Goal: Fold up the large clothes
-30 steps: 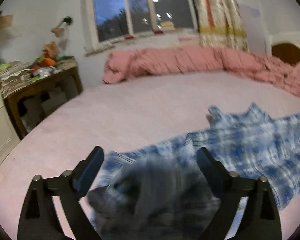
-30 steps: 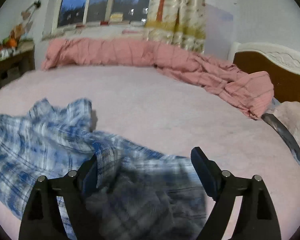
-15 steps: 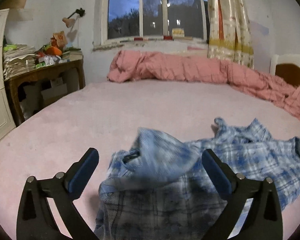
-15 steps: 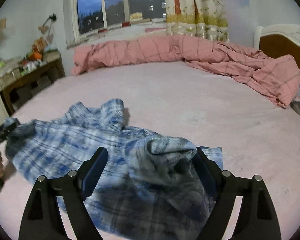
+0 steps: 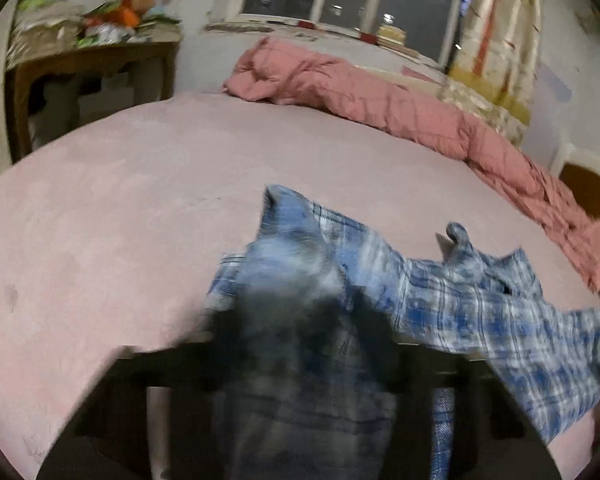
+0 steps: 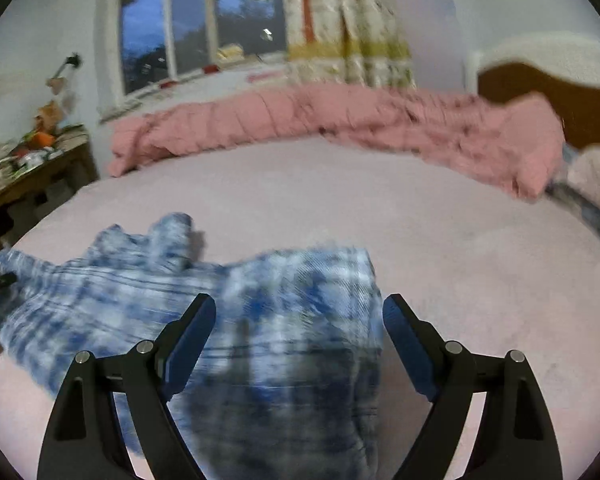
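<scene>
Left wrist view: left tool (image 5: 300, 344) closing on shirt (image 5: 480, 300); right tool (image 6: 298, 344) released; blur could cost the six-o'clock hem.

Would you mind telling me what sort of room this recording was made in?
Most likely a home bedroom: a wide bed with a rumpled pink quilt and wooden headboard, a curtained window, and a cluttered side table.
</scene>
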### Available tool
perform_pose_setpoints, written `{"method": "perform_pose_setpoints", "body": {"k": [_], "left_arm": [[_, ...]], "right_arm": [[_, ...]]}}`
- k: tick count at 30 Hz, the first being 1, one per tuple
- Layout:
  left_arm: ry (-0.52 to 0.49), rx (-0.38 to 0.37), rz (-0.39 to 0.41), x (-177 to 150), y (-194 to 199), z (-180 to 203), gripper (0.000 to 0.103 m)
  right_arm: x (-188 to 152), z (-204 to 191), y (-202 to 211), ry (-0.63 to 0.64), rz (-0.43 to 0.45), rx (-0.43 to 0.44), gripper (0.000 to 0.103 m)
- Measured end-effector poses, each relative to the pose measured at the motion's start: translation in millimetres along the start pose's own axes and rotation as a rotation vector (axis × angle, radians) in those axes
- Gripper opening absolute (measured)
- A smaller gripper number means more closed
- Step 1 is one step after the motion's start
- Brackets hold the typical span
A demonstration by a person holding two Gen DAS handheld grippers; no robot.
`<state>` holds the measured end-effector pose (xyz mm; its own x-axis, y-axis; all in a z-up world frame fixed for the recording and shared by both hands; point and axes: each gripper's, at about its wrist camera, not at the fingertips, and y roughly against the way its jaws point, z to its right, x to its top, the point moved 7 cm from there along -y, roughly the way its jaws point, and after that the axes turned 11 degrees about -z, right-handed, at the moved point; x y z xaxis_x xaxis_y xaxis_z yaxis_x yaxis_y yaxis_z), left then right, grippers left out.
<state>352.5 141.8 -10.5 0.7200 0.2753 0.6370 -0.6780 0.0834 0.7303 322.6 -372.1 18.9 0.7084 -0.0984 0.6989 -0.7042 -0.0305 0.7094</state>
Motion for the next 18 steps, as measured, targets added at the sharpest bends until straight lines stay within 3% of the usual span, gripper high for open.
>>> {"method": "perform_pose_setpoints", "body": {"k": [1, 2, 4, 5, 8, 10, 13, 15, 18], "left_arm": [[0.008, -0.011, 0.002, -0.1, 1.1, -1.1, 0.008], [0.013, -0.018, 0.007, -0.4, 2.3, -1.5, 0.007], [0.029, -0.006, 0.037, 0.4, 8.2, -4.9, 0.006], [0.039, -0.005, 0.06, 1.8, 13.0, -6.9, 0.006], [0.059, 0.015, 0.156, 2.6, 33.2, -5.9, 0.006], [0.025, 0.075, 0.154, 3.0, 31.7, -2.6, 0.006], [-0.005, 0.155, 0.028, -0.1, 3.1, -3.6, 0.007], [-0.026, 0.193, -0.053, -3.5, -13.9, -3.8, 0.01], [-0.09, 0.305, -0.096, -9.6, -23.0, 2.3, 0.016]], "right_arm": [[-0.3, 3.6, -5.4, -0.02, -0.018, 0.013, 0.085], [-0.9, 8.4, -11.4, -0.051, -0.038, 0.032, 0.077], [-2.8, 14.4, -16.8, -0.082, -0.061, 0.031, 0.012], [-2.6, 15.3, -17.6, -0.09, -0.062, 0.05, 0.009], [6.5, 9.3, 2.4, -0.069, 0.064, 0.06, 0.008], [12.9, 1.5, 13.6, -0.023, 0.127, 0.021, 0.008], [11.3, 2.2, -9.6, -0.008, 0.031, -0.062, 0.008], [1.4, 10.9, -38.7, -0.037, -0.108, -0.081, 0.008], [-0.4, 16.9, -41.7, -0.059, -0.124, -0.092, 0.012]]}}
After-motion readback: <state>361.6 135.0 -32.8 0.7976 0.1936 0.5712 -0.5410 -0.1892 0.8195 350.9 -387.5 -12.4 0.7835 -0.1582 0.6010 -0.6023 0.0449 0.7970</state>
